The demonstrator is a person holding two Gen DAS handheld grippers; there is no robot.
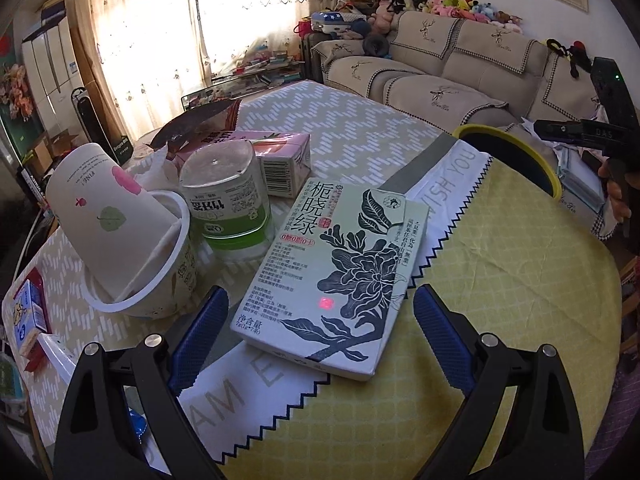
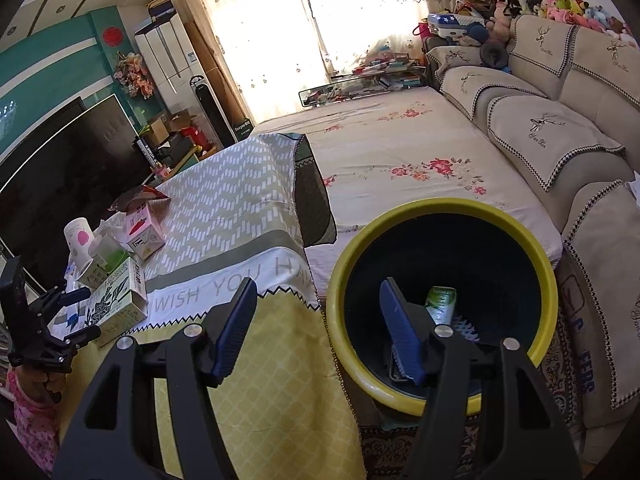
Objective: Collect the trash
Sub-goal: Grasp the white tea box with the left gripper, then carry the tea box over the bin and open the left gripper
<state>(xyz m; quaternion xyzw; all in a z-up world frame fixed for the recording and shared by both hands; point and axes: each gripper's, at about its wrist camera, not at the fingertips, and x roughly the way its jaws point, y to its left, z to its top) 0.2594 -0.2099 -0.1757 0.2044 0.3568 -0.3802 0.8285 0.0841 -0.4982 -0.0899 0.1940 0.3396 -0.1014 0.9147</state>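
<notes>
The long table (image 1: 360,128) carries a grey-green cloth with a white chevron pattern, a white band printed with grey capitals, and a pale yellow checked cloth (image 1: 500,280) nearest the cameras. On the band the right wrist view reads "WISH YOU HA", with the rest hidden by the fold.

Beside the table's corner stands the round black waste bin with a yellow rim (image 2: 340,280). A green-and-white crumpled packet (image 2: 442,300) lies inside it.

The left gripper (image 1: 320,340) has its blue-padded jaws spread wide, empty, on either side of the near end of the flat pale green tea box with a dark flower print (image 1: 336,264); the pads do not touch it. The box lies flat on the white band and yellow cloth, with large Chinese characters on its lid; the small print is too fine to read.

The right gripper (image 2: 316,328) is partly open and holds nothing; its jaws straddle the bin's rim, one pad over the yellow cloth, the other over the bin's mouth.

Left of the box lies more trash: a white paper cup with a pink and green print (image 1: 96,216) tipped into a white round tub (image 1: 160,292), a clear-lidded green-labelled plastic cup (image 1: 228,200), and a pink carton with a barcode (image 1: 280,160).
</notes>
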